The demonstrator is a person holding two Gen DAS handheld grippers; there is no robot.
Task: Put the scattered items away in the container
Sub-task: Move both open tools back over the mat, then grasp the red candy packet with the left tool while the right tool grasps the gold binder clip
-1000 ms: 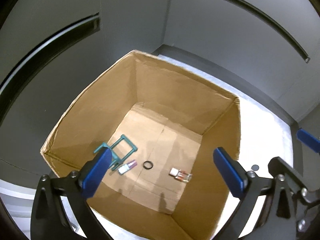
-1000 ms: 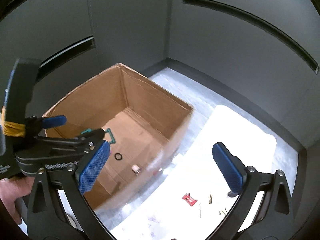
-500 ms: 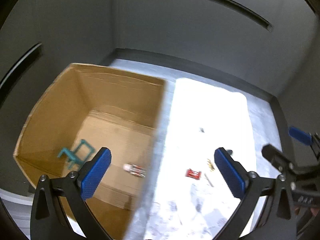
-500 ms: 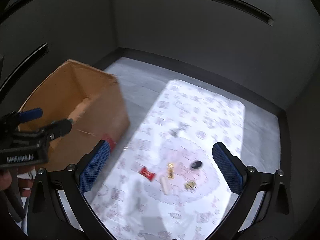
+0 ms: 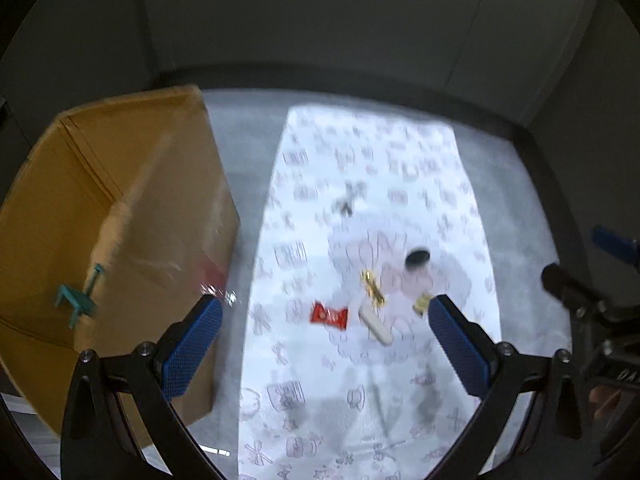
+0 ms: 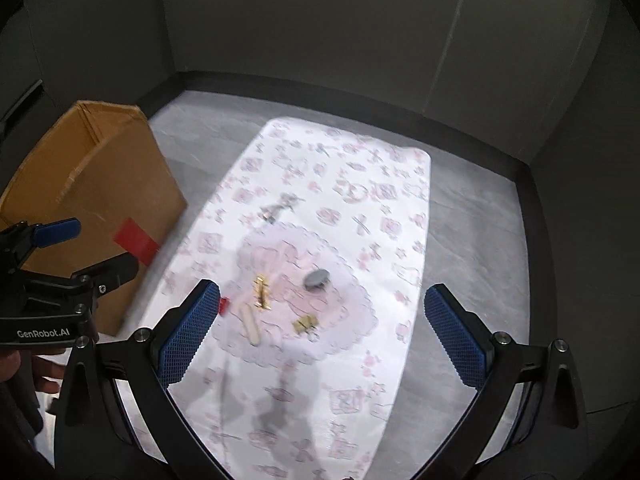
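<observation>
The cardboard box (image 5: pixel 120 216) stands at the left with a teal frame (image 5: pixel 78 300) inside. Right of it, on the patterned cloth (image 6: pixel 360 208), lie a red wrapper (image 5: pixel 329 315), a gold clip (image 6: pixel 262 292) and a dark disc (image 6: pixel 317 279). Both the left gripper (image 5: pixel 320 352) and the right gripper (image 6: pixel 316 340) hang above them, jaws wide and empty.

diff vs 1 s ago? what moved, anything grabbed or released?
Both tools swung right, away from the cardboard box and over the patterned mat: left tool, right tool. Nothing grabbed or released; both stay open and empty. The red wrapper, gold clip and dark disc look unmoved on the mat, box in place.
</observation>
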